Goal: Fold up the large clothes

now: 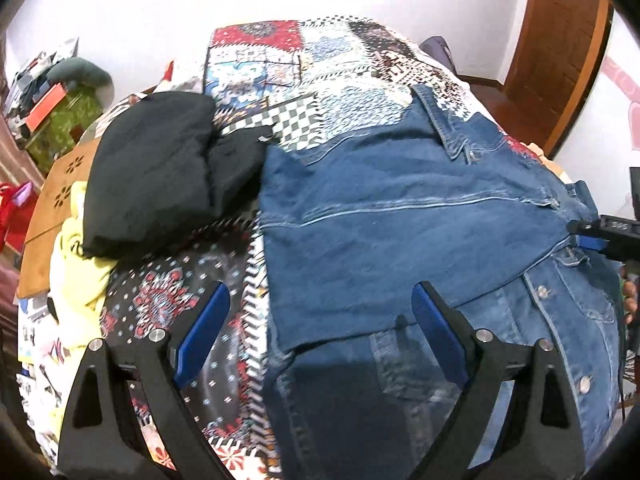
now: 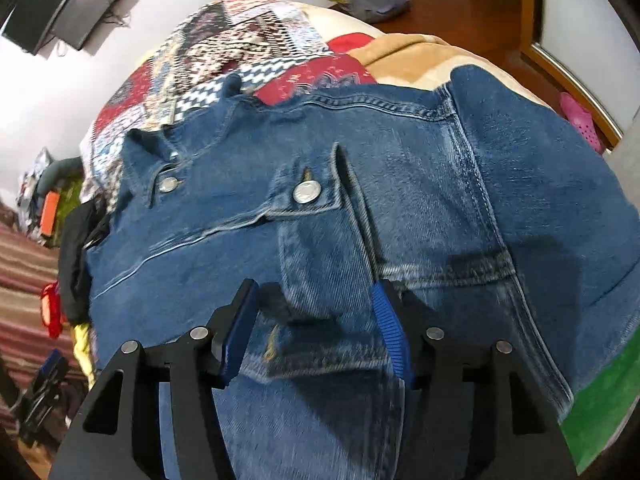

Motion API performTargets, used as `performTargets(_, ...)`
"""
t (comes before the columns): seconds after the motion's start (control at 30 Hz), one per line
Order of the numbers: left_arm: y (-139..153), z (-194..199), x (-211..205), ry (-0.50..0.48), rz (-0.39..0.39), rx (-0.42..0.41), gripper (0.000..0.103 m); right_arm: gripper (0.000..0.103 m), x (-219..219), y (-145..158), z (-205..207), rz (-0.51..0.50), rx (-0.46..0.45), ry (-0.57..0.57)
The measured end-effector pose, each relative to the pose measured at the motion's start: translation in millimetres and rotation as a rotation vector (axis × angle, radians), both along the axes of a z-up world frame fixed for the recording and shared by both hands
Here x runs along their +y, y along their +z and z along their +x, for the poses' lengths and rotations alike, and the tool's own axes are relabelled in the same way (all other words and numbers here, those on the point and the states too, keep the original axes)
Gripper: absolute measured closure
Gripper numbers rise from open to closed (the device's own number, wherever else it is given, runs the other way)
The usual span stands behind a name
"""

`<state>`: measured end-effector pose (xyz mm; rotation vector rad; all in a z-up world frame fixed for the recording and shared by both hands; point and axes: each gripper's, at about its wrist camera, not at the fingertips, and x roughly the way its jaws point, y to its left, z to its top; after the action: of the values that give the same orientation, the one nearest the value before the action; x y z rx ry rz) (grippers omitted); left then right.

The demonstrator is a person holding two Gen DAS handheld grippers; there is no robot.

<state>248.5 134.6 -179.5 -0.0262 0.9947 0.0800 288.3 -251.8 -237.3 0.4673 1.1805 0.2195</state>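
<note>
We see the denim jacket (image 1: 400, 220) partly folded on the patchwork bed (image 1: 320, 60); further folds remain. Left claw (image 1: 320, 320) gapes wide, empty; right claw (image 2: 314, 320) half-open astride denim.

White walls (image 1: 140, 12) ahead of you, past hand-held gripper. Bed under patchwork bedspread (image 1: 288, 60) fills middle. Brown wooden door (image 1: 560, 40) far right; wooden floor (image 2: 452, 0) beyond bed. Dark wall-mounted screen (image 2: 68, 8) upper left in right wrist view. Cluttered shelf (image 1: 44, 92) far left. Even indoor light.
</note>
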Motion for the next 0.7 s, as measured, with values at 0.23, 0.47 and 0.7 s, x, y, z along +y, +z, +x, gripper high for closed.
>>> performTargets(0.23, -14, 19, -24, -0.041, -0.018, 0.029, 0.011, 0.052, 14, -7, 20, -0.087, -0.005, 0.053)
performTargets(0.47, -20, 34, -43, -0.072, -0.021, 0.046, 0.011, 0.081, 20, 14, 16, -0.14, -0.086, 0.129)
performTargets(0.7, -23, 40, -55, -0.086, -0.045, 0.05, 0.011, 0.081, 14, 59, -4, -0.205, -0.235, 0.165)
